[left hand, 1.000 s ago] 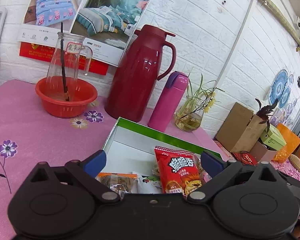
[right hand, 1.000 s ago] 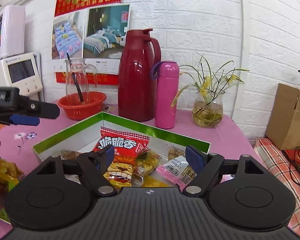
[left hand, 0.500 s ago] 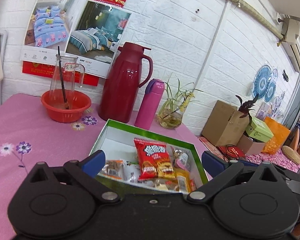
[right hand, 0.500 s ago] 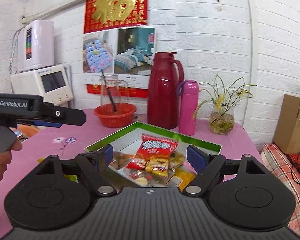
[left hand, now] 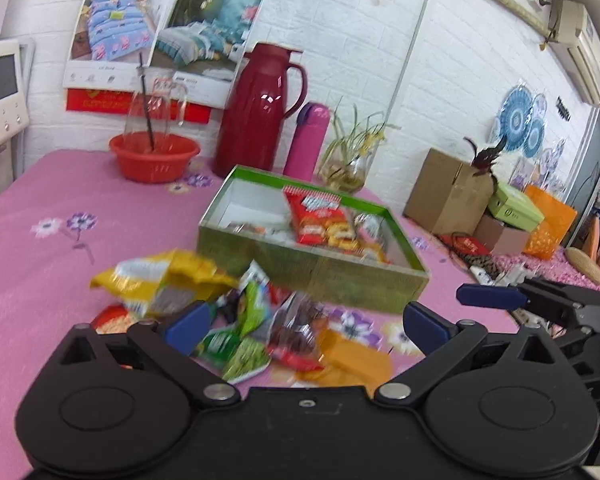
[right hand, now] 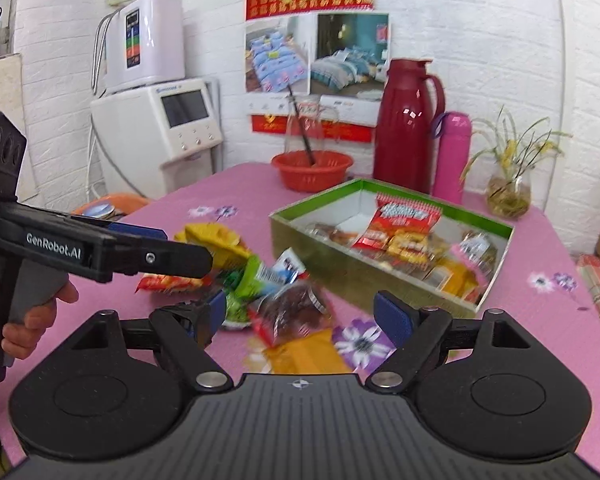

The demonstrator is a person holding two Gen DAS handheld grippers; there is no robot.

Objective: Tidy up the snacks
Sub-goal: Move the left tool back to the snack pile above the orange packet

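Observation:
A green-rimmed cardboard box [left hand: 312, 272] [right hand: 340, 268] on the pink tablecloth holds several snack packets, a red one [left hand: 316, 220] [right hand: 400, 220] on top. In front of it lies a loose pile: a yellow bag [left hand: 160, 276] [right hand: 216, 240], green packets [left hand: 244, 344] [right hand: 252, 280], a dark clear-wrapped snack [left hand: 296, 328] [right hand: 296, 308] and an orange pack [left hand: 356, 360] [right hand: 308, 352]. My left gripper [left hand: 306, 326] hangs open above the pile, holding nothing. My right gripper [right hand: 304, 316] is open too, just over the dark snack. The left gripper's body [right hand: 100, 248] shows at left, held by a hand [right hand: 28, 312].
Behind the box stand a red plastic bowl [left hand: 154, 156] with a glass jug, a dark red thermos jug [left hand: 256, 112], a pink flask [left hand: 306, 140] and a plant vase [left hand: 344, 168]. A white appliance [right hand: 160, 132] stands at the left, cardboard boxes [left hand: 448, 188] at the right.
Both grippers pulled back and up from over the box; the loose pile in front of the box has come into view beneath them. Both stayed open.

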